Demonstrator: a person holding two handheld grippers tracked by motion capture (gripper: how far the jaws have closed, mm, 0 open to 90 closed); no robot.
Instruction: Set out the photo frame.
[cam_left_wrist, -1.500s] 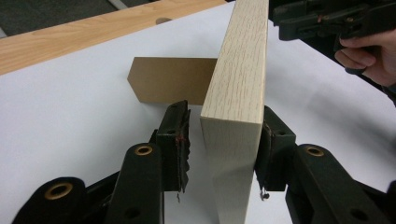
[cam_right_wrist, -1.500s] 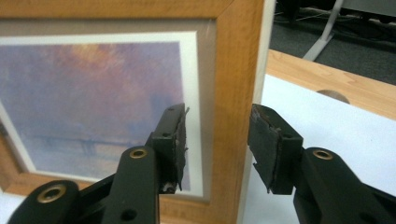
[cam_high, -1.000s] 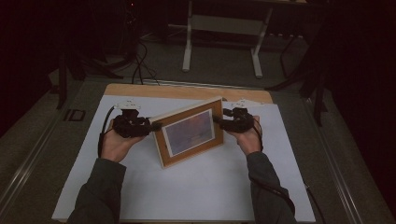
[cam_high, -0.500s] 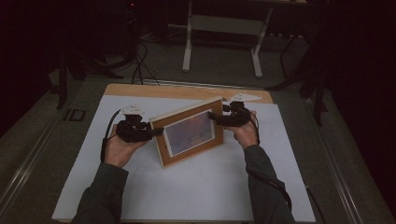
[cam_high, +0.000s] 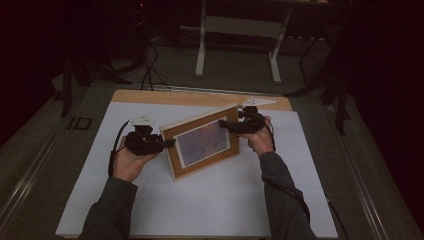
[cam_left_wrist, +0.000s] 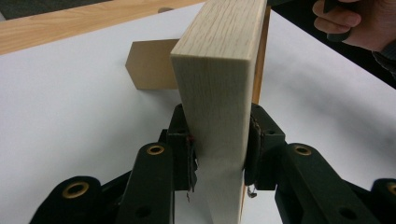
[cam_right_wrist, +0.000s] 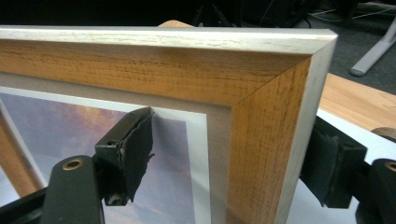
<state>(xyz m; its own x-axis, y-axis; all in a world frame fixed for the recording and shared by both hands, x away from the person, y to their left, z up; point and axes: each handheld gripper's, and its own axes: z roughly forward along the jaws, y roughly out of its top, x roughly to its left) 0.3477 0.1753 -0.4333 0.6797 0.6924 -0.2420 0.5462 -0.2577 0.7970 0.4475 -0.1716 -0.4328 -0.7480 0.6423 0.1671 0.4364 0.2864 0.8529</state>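
Note:
A wooden picture frame (cam_high: 202, 142) with a bluish print stands upright on the white sheet, turned a little to the left. My left gripper (cam_high: 167, 143) is at its left side. In the left gripper view its jaws have just been closing, and both pads press on the frame's pale side edge (cam_left_wrist: 219, 70). My right gripper (cam_high: 227, 125) is at the frame's upper right. Its jaws have just been opening and straddle that corner (cam_right_wrist: 187, 70). One pad (cam_right_wrist: 135, 149) stands in front of the print, the other (cam_right_wrist: 327, 168) behind the frame.
The white sheet (cam_high: 210, 200) covers most of the wooden table (cam_high: 150, 96). The frame's brown easel flap (cam_left_wrist: 149, 65) rests on the sheet behind it. On the dark floor beyond the table stand a white metal stand (cam_high: 235, 25) and cables (cam_high: 150, 75).

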